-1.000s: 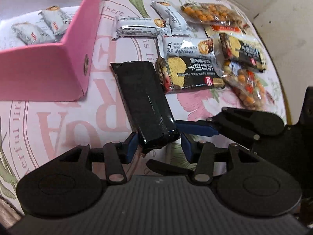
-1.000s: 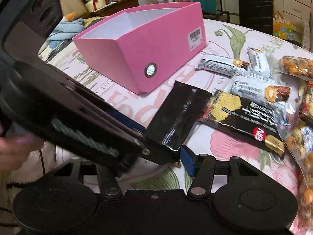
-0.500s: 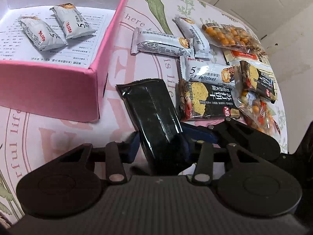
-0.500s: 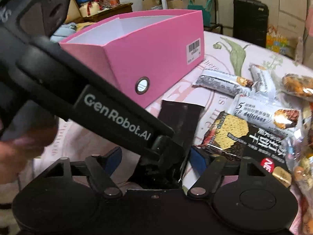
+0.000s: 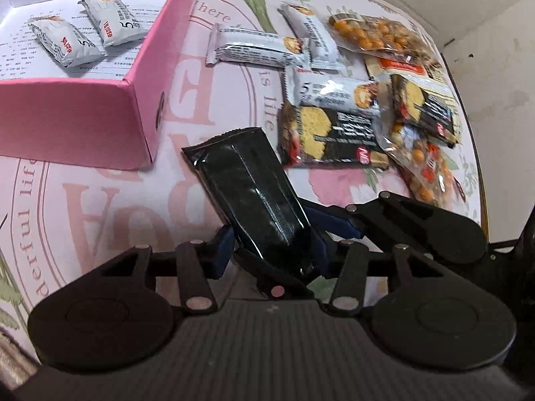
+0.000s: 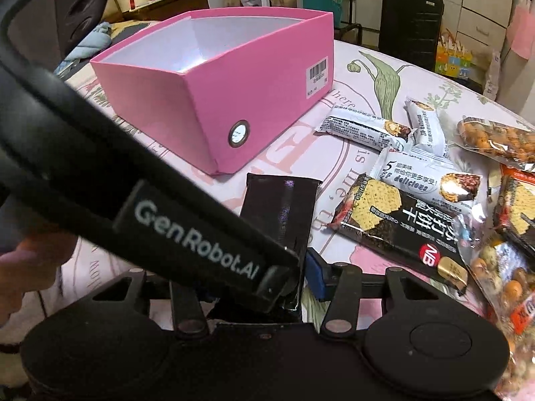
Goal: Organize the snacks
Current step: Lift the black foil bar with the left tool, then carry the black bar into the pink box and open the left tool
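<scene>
Nearest: our left hand-held gripper closed on the black packet's near end, far end raised off the table. Right hand-held gripper brackets the same end; grip unclear. Packet: light, slick, crinkly film; pinch firmly. Beyond: pink box, two bars inside.

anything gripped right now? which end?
Left gripper is shut on the black packet at its near short end; the far end angles up toward the pink box. Right gripper's state cannot be told.
</scene>
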Demonstrator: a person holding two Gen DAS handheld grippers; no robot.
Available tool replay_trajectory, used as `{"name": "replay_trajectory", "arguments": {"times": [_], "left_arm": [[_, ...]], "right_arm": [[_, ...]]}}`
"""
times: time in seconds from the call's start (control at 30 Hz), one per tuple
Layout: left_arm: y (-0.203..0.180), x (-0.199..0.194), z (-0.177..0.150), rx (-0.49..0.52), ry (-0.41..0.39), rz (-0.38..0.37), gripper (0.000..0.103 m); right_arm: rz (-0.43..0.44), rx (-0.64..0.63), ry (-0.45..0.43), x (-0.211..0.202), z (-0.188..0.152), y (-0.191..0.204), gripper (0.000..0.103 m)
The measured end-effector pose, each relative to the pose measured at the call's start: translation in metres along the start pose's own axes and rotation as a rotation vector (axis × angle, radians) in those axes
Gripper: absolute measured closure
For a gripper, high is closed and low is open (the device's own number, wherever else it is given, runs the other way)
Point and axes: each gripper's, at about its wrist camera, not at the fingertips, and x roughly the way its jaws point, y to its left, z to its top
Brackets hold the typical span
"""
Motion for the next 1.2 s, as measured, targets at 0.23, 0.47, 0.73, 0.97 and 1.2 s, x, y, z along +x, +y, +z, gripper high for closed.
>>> {"name": "replay_trajectory", "arguments": {"times": [0.23,0.47,0.73,0.97,1.2], "left_arm": [[-0.015,-0.026,-0.008,0.008,0.006,0.004,0.056],[-0.025,-0.062,-0.016,0.006,-0.004,0.002,0.056],[-0.027,-0.119,-0.02,0.006,-0.095,0.013,0.056],[-0.007,-0.17,-0.011,-0.029,-0.215,0.053,0.056],[0.055,-0.189,0.033,-0.081,-0.317,0.118,0.056]], "right_arm": [[-0.005,0.005,0.029,-0.028,0.009,0.007,0.049],[-0.008,-0.026,0.036,-0.06,0.022,0.023,0.049],[-0.015,-0.124,-0.03,-0.094,0.044,0.046,0.049],[-0.007,-0.25,-0.103,-0.104,0.082,0.072,0.049],[0.036,-0.376,-0.182,-0.057,0.141,0.091,0.049]]}}
